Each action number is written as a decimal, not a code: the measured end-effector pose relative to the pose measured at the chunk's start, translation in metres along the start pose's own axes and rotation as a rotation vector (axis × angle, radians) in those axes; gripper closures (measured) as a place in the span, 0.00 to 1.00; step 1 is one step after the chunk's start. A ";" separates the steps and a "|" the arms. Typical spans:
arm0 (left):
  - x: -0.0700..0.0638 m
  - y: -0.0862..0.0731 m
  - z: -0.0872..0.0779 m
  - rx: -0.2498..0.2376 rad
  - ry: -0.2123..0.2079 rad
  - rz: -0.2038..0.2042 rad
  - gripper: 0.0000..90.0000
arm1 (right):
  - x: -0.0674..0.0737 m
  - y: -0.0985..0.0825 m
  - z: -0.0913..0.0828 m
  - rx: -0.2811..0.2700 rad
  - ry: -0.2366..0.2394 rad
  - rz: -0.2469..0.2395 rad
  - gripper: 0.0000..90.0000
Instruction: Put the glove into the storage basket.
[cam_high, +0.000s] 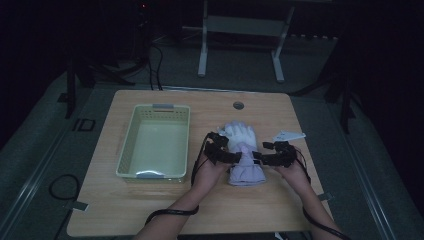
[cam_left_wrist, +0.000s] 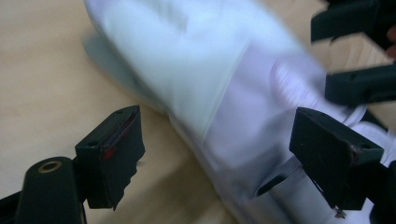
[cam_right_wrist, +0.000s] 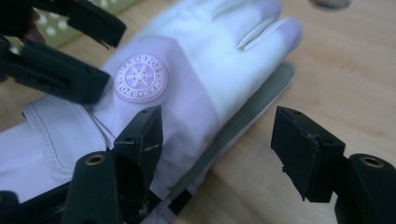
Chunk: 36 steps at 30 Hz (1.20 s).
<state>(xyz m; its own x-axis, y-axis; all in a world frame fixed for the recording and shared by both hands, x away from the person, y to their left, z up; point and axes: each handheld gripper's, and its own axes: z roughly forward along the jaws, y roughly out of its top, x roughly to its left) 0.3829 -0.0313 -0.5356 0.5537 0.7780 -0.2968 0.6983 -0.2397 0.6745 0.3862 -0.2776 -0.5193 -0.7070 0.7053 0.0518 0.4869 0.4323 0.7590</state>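
Note:
A padded glove (cam_high: 243, 155), white at the fingers and lilac at the cuff, lies flat on the wooden table with its fingers pointing away from me. My left gripper (cam_high: 234, 154) reaches in from the glove's left side, my right gripper (cam_high: 259, 158) from its right. In the left gripper view the left gripper (cam_left_wrist: 219, 126) is open, its jaws straddling the glove (cam_left_wrist: 210, 70) near the wrist without pressing it. The right gripper (cam_right_wrist: 222, 128) is open too, with one jaw over the glove (cam_right_wrist: 196, 51) by its round snowflake badge (cam_right_wrist: 141, 78) and the other over bare wood.
A pale green plastic basket (cam_high: 129, 135) stands to the left of the glove with nothing visible in it. A small white object (cam_high: 289, 135) lies just right of the glove. A round cable hole (cam_high: 238, 105) sits near the table's far edge.

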 end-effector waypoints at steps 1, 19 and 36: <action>0.003 -0.003 0.002 0.009 -0.027 -0.016 0.20 | 0.000 -0.002 0.002 0.009 0.004 0.001 0.38; 0.013 -0.009 0.017 0.072 -0.217 -0.021 0.67 | -0.004 -0.018 0.025 0.084 0.161 0.145 0.80; -0.002 0.027 -0.028 0.028 -0.252 0.060 0.85 | 0.013 0.015 -0.016 -0.017 0.065 0.108 0.92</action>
<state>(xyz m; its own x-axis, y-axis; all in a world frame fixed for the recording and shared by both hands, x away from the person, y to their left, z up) 0.3878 -0.0234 -0.4980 0.6878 0.5932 -0.4184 0.6711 -0.2999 0.6780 0.3760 -0.2704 -0.4967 -0.6827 0.7093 0.1755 0.5537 0.3454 0.7577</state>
